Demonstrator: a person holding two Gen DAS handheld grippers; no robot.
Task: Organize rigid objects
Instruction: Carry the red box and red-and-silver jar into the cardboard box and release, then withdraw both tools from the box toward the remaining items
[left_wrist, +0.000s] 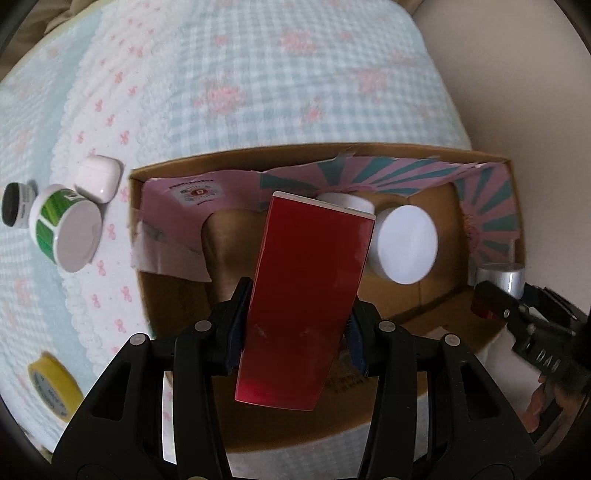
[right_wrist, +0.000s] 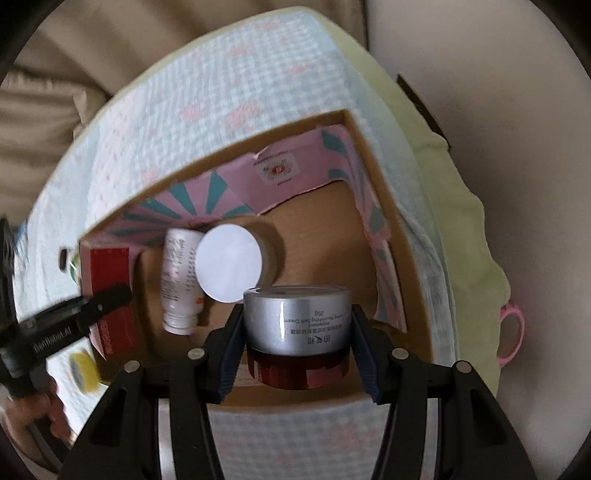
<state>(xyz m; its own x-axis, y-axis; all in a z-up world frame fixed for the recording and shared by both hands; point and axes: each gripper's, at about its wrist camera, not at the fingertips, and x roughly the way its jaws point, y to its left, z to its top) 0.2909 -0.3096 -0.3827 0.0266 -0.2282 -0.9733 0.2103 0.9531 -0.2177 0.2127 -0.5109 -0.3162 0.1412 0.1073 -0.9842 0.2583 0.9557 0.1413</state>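
My left gripper (left_wrist: 297, 325) is shut on a tall red box (left_wrist: 314, 258), held tilted over the open cardboard box (left_wrist: 406, 149). My right gripper (right_wrist: 296, 332) is shut on a red jar with a silver lid (right_wrist: 291, 310), above the box's near right corner. In the box a white-lidded jar (right_wrist: 229, 267) stands beside a white bottle (right_wrist: 181, 280) lying on its side. The right wrist view shows the red box (right_wrist: 107, 266) at the cardboard box's left end. The silver-lidded jar (left_wrist: 498, 277) appears at the right of the left wrist view.
The cardboard box (right_wrist: 391, 177), lined with pink and teal paper, sits on a gingham bed cover (left_wrist: 258, 74). Left of it lie a green-labelled jar (left_wrist: 62, 225), a white earbud case (left_wrist: 98, 179), a dark jar (left_wrist: 14, 208) and a yellow tape roll (left_wrist: 53, 384). A pink loop (right_wrist: 511, 332) lies at the right.
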